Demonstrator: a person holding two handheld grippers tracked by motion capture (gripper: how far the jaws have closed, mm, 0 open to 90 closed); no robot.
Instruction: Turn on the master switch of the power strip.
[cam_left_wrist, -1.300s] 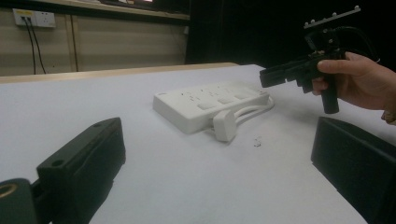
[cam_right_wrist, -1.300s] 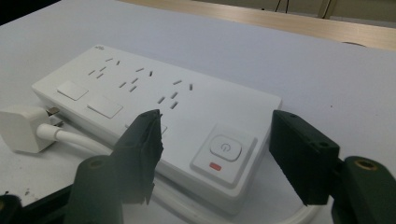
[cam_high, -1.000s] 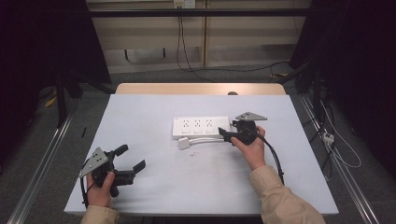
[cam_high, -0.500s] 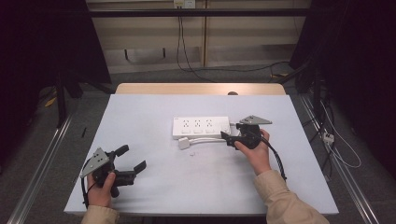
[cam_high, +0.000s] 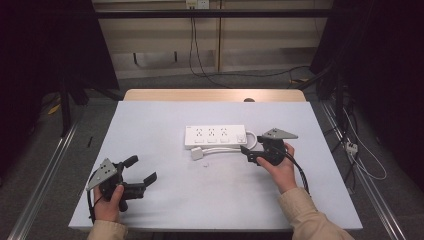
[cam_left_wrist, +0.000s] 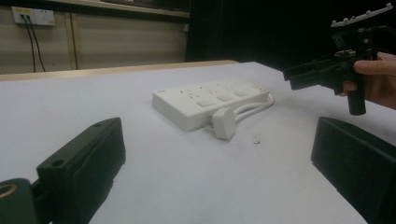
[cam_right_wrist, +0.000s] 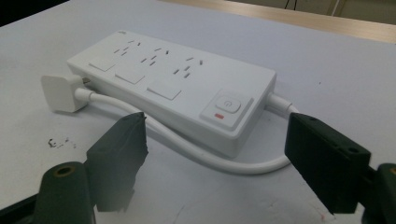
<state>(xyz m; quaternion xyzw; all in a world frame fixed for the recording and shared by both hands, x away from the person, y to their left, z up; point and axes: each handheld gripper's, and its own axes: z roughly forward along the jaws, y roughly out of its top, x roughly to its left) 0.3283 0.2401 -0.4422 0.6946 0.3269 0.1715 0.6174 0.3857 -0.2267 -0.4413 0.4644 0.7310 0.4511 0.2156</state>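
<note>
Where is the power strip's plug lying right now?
In the high view, the plug lies on the table just in front of the power strip, near its left end, left of the right gripper.

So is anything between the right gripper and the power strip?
Nothing visible. The right gripper, jaws open and just been opening, empty, faces the power strip across bare table; only the strip's own cable lies between.

A lab: black curtains (cam_high: 45, 45) and floor rails (cam_high: 42, 195) surround the table (cam_high: 150, 125).
</note>
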